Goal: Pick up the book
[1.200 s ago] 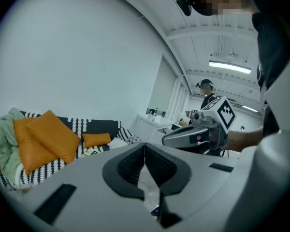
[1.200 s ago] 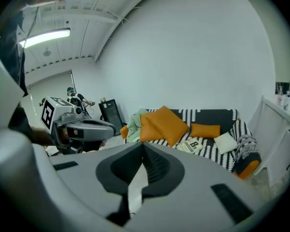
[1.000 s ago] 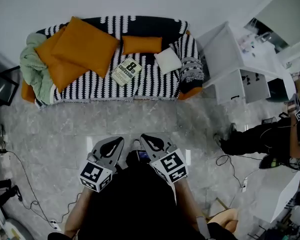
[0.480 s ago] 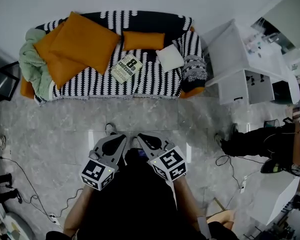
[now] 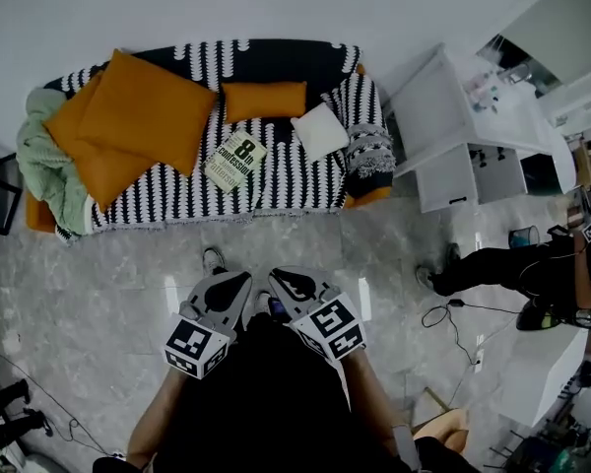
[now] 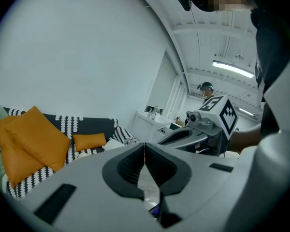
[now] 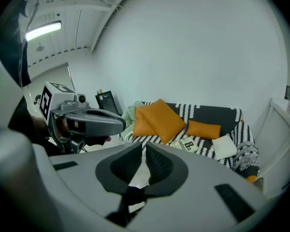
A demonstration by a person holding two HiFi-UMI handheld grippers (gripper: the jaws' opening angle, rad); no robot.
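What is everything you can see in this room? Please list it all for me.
sofa: one, black-and-white patterned cover, against the far wall
large cushions: two, orange, overlapping at the sofa's left end
small cushion: one, orange, against the backrest
white cushion: one, white, on the seat toward the right
book: one, pale with black print, on the seat beside the large cushions
blanket: one, pale green, bunched at the sofa's left end
cabinet: one, white, right of the sofa
second person: one, dark clothes, right edge of the head view
left gripper: one, grey, jaws shut, empty
right gripper: one, grey, jaws shut, empty, beside the left one
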